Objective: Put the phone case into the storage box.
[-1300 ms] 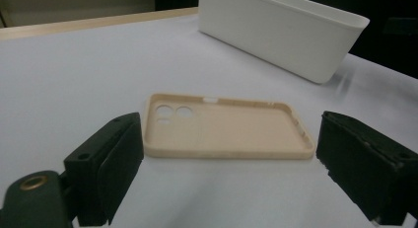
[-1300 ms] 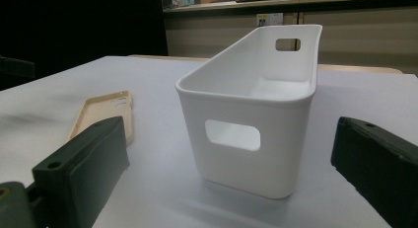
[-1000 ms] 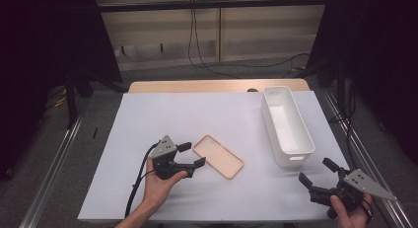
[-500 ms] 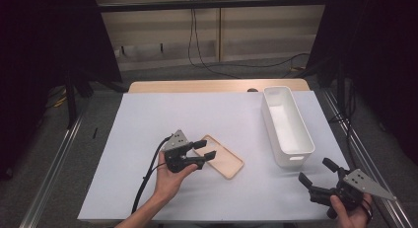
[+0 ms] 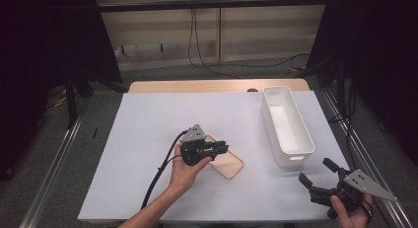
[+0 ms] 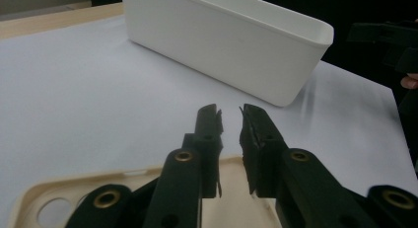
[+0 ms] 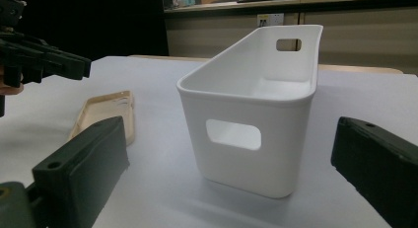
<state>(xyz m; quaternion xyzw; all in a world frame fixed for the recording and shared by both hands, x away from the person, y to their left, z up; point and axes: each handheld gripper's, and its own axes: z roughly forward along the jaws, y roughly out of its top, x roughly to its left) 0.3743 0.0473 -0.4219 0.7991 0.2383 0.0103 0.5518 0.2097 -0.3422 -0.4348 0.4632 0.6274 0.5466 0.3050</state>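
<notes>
While my left gripper hovers over the near end of the phone case, its jaws stand almost together with only a thin slit between them, and nothing is caught in that slit. In the left gripper view the case lies flat on the white sheet right under and behind my jaws, open side up, its camera hole off to my left. Beyond the fingertips the white bin stands upright, well apart from them. My right gripper sits at the near right edge of the table, jaws spread wide and empty. Seen from it, the bin is straight ahead between the jaws, and the case lies farther off to its left.
</notes>
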